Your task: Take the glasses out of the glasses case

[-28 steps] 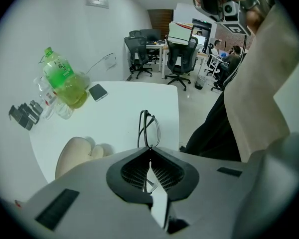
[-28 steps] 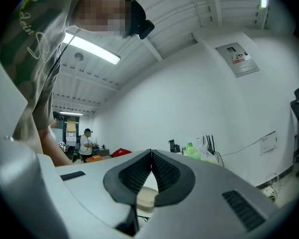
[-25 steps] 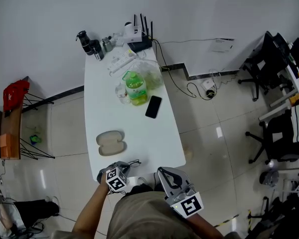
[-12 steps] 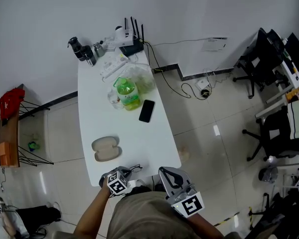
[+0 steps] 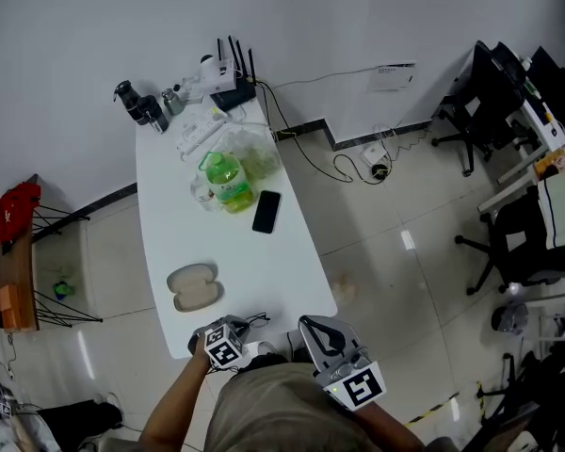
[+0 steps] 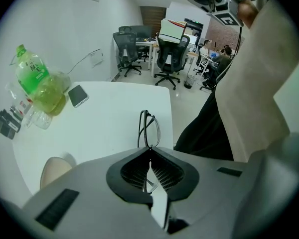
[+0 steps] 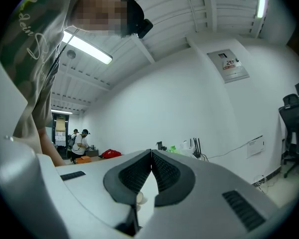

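The glasses (image 6: 148,128) are out of the case. I have them pinched in my left gripper (image 6: 149,151), its jaws closed on the thin dark frame, which stands edge-on past the tips. I hold them over the near end of the worktop (image 5: 282,271), close to my body.

The glasses case (image 5: 191,286) lies apart from them, further in on the worktop. It seems to be opened flat into two beige halves, and I see nothing in either. I judge the taking-out itself to be done.

What remains is probably to set the glasses down on a bare patch of worktop. That means lowering them gently and opening the jaws only once the frame rests, since a thin frame held by one edge could twist or slip.

My right gripper (image 7: 151,152) has its jaws together on nothing and points up at the wall.

Toward the far end of the worktop, a green bottle (image 5: 224,179) holds yellowish drink. A smaller clear bottle (image 5: 203,194) just beside it looks empty, and a dark phone (image 5: 266,211) lies near.
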Tool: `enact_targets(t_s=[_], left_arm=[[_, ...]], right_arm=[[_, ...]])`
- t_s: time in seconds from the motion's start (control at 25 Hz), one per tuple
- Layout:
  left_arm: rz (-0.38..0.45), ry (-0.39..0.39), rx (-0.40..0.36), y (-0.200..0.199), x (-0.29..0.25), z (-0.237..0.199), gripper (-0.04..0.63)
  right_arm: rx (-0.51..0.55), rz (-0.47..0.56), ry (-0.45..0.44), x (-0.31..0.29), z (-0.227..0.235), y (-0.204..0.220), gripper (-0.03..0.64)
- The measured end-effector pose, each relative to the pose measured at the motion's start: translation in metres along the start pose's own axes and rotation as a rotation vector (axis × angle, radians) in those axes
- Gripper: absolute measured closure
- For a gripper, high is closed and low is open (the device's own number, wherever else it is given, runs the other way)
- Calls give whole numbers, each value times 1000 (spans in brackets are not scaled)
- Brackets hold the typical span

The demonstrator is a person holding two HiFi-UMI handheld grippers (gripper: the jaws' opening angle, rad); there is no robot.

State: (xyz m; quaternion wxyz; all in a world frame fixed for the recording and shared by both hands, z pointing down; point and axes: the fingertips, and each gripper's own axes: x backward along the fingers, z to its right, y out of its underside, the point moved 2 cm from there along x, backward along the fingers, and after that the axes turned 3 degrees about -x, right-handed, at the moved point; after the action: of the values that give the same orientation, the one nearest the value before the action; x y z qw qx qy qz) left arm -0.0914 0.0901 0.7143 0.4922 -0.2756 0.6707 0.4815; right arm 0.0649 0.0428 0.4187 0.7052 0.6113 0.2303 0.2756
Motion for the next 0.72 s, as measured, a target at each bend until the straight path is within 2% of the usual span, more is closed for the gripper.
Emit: enact_targets(t_s=[0.2, 0.36, 0.44, 0.6, 0.72], left_arm=[[-20, -38, -55, -10, -5, 1, 578], [8, 5, 5, -17, -11, 9, 578], [22, 5, 10, -24, -12, 9, 578], [-2, -10, -49, -29, -16, 8, 578], [-20, -11, -58, -29, -21, 7, 578]], right_arm=[[-10, -6, 14, 8, 8, 3, 606], [-26, -21, 15, 15, 12, 9, 606], [-27, -20, 10, 16, 14, 9, 606], [-21, -19, 10, 18, 20, 8, 606], [-17, -16, 16, 21, 24, 7, 606]])
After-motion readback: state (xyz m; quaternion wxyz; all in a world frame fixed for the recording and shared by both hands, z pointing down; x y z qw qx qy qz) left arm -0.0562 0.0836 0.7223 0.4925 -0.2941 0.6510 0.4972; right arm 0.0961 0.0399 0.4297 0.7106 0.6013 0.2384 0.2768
